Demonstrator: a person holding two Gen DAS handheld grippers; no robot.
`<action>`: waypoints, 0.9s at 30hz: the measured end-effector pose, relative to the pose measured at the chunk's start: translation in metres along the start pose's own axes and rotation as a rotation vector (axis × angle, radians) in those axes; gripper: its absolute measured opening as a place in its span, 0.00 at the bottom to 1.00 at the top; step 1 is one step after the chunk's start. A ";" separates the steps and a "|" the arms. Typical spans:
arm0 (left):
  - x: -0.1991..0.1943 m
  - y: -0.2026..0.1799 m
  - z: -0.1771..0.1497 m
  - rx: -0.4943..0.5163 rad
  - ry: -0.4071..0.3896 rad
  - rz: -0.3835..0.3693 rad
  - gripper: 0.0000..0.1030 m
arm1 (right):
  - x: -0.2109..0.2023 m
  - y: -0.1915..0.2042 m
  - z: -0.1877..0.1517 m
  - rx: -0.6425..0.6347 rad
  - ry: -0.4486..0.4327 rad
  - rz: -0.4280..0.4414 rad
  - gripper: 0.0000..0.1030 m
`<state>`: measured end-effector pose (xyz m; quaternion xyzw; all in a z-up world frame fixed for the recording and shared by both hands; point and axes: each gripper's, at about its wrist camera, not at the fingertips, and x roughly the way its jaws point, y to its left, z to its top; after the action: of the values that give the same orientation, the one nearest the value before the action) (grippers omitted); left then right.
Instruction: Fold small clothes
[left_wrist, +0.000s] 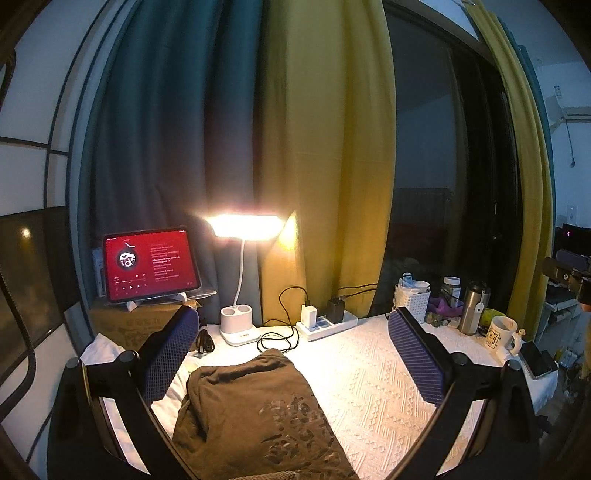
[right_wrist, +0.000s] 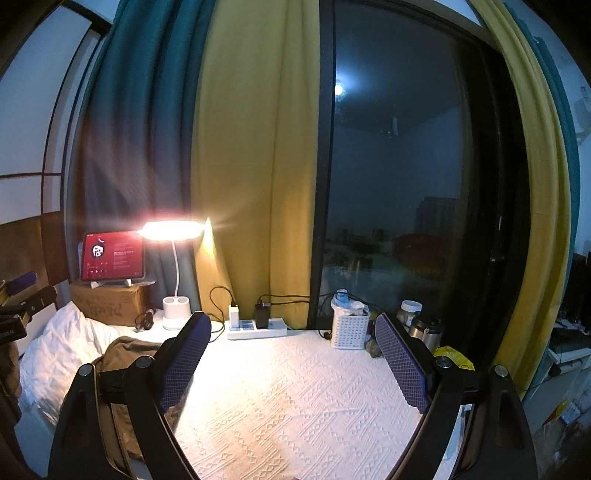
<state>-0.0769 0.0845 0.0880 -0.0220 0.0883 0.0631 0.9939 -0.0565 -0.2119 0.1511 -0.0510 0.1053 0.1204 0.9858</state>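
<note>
Lying on the white woven-pattern surface (left_wrist: 369, 376): crumpled brown printed cloth garment (left_wrist: 255, 413), between the released left tool (left_wrist: 295, 354). Hovering, spread and empty: right tool (right_wrist: 291, 362). Holding plastic wrappers: white perforated plastic basket (right_wrist: 349, 330).

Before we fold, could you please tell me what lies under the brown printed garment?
The brown printed garment lies on the white textured cloth, beside a white pillow. Whatever sits directly beneath its folds is covered and cannot be seen.

We see the garment (left_wrist: 255, 413) lying on the table (left_wrist: 369, 376), lamp (left_wrist: 240, 321) behind it, tablet (left_wrist: 149, 264) left of the lamp.
</note>
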 end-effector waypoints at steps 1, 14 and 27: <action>0.000 0.000 0.000 0.000 0.002 -0.001 0.99 | 0.000 0.000 0.000 0.000 0.000 0.000 0.89; -0.001 -0.003 0.000 0.005 0.003 -0.006 0.99 | 0.004 -0.001 -0.002 -0.003 0.011 0.004 0.89; -0.001 -0.004 0.000 0.009 0.005 -0.009 0.99 | 0.005 -0.004 -0.004 -0.001 0.014 0.004 0.90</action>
<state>-0.0769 0.0806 0.0882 -0.0180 0.0907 0.0580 0.9940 -0.0510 -0.2149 0.1467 -0.0521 0.1120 0.1220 0.9848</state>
